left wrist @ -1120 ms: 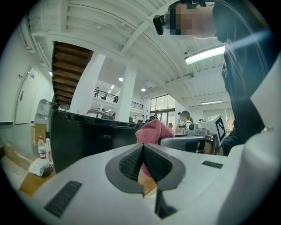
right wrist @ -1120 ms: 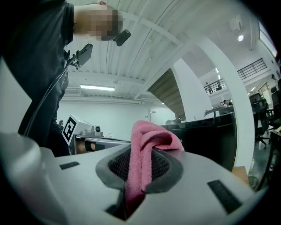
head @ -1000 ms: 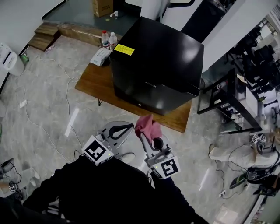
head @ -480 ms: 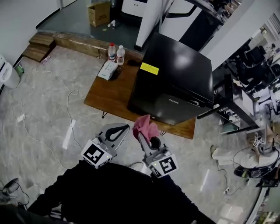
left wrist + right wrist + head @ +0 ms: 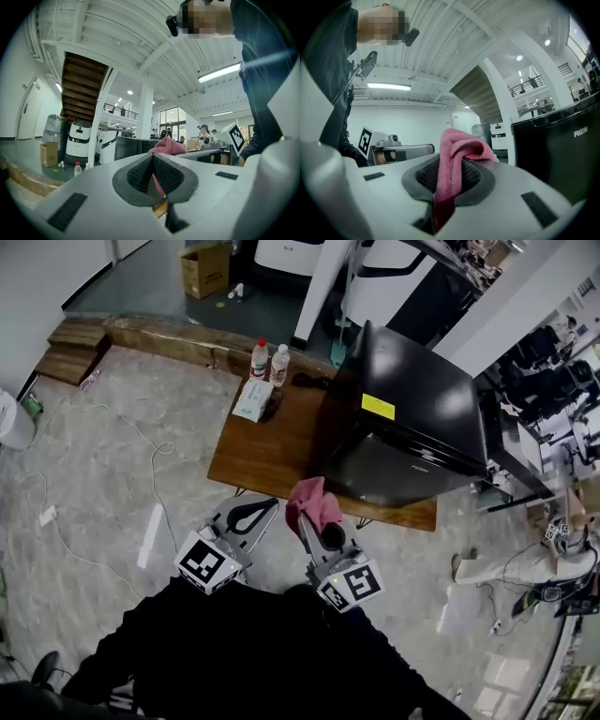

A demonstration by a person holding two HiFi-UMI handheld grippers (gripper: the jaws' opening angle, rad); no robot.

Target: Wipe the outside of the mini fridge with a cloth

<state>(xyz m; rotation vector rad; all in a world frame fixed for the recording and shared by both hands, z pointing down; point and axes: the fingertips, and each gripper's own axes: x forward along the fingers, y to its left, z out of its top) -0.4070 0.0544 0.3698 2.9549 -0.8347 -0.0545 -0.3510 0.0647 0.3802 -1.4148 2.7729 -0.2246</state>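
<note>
Mini fridge (image 5: 403,427) has shifted from straight ahead to ahead-right of the right gripper (image 5: 315,526), which pinches the pink cloth (image 5: 312,501). The left gripper (image 5: 269,509) is pressed together and empty. Cloth and fridge are still apart, so wiping probably hasn't started.

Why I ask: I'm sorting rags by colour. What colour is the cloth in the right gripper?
Pink; the cloth shows best in the right gripper view.
</note>
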